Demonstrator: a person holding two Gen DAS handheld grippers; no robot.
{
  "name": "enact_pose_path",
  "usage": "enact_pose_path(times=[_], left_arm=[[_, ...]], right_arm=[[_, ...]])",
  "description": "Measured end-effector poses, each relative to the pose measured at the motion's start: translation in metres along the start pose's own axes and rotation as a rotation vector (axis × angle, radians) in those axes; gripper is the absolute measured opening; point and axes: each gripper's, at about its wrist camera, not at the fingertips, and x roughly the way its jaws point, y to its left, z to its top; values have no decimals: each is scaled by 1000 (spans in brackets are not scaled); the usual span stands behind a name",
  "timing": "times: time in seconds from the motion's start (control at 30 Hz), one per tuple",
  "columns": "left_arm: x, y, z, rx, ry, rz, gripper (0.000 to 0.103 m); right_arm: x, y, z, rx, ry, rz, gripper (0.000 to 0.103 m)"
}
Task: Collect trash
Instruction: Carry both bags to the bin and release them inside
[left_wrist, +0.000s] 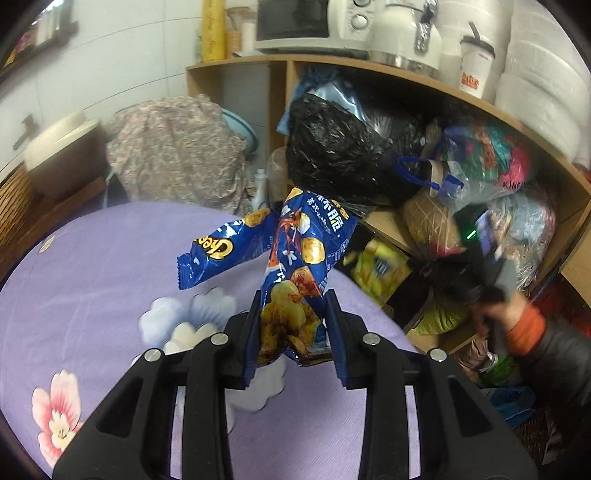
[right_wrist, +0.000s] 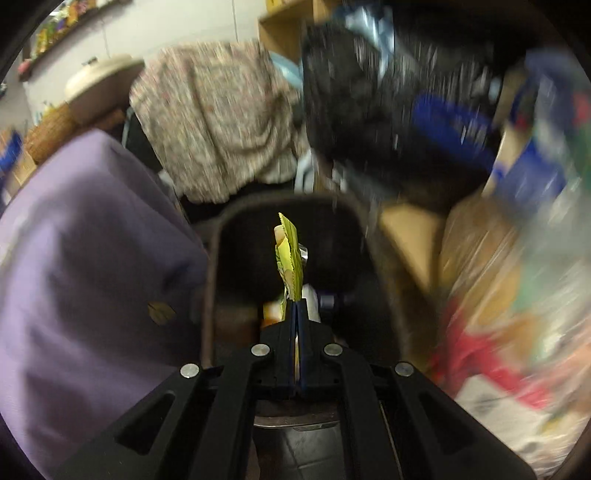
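L gripper (left_wrist: 293, 314): jaws narrowed on a blue snack bag (left_wrist: 291, 273), pinching its lower half. Bag sticks up past the tips, w/ a crumpled flap folding off to the left.
R gripper (right_wrist: 297, 314): jaws basically closed on a thin yellow wrapper (right_wrist: 289, 258), which pokes straight up from between the tips.
Bin (right_wrist: 221, 258): dark, open, right ahead of & below the R jaws. Wrapper hangs over its mouth; some bits inside, too blurry to ID.
Table (left_wrist: 92, 277): purple flowered cloth, under & left of the L jaws. In the R view its edge sits just left of the bin.
In the way: black plastic bag (left_wrist: 332, 147) straight ahead beyond the L jaws, stuffed in a wooden shelf (left_wrist: 406, 74) w/ other bags piled to the right.
Other stuff: floral-covered lump (left_wrist: 177, 147) ahead-left, kettle (left_wrist: 406, 37) & cup (left_wrist: 474, 62) on the shelf top.
R view: heavy motion blur on the right side.
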Motion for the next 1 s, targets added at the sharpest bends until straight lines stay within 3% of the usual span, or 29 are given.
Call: enact_pose_path(times=[0.1, 0.17, 0.23, 0.27, 0.4, 0.5, 0.63, 0.9, 1.0], left_arm=[[15, -10, 8, 12, 14, -4, 32], [24, -15, 13, 12, 27, -9, 32], [34, -22, 20, 14, 40, -16, 32], [41, -26, 26, 15, 47, -19, 32], [69, -49, 51, 39, 78, -2, 32], [104, -72, 72, 65, 153, 5, 32], [162, -96, 87, 66, 278, 22, 32], [247, -132, 81, 118, 440, 105, 33], [274, -135, 73, 105, 517, 143, 43]], right_arm=[[32, 1, -15, -4, 54, -25, 5], [39, 1, -21, -7, 55, -25, 12], [37, -1, -25, -1, 33, -38, 37], [31, -2, -28, 7, 10, -46, 41], [8, -6, -35, 41, -63, -40, 45], [-10, -15, -46, 92, -117, -45, 55], [-14, -26, -51, 130, -107, -56, 55], [-22, -41, -71, 145, -97, -112, 60], [-24, -46, -79, 152, -93, -113, 63]])
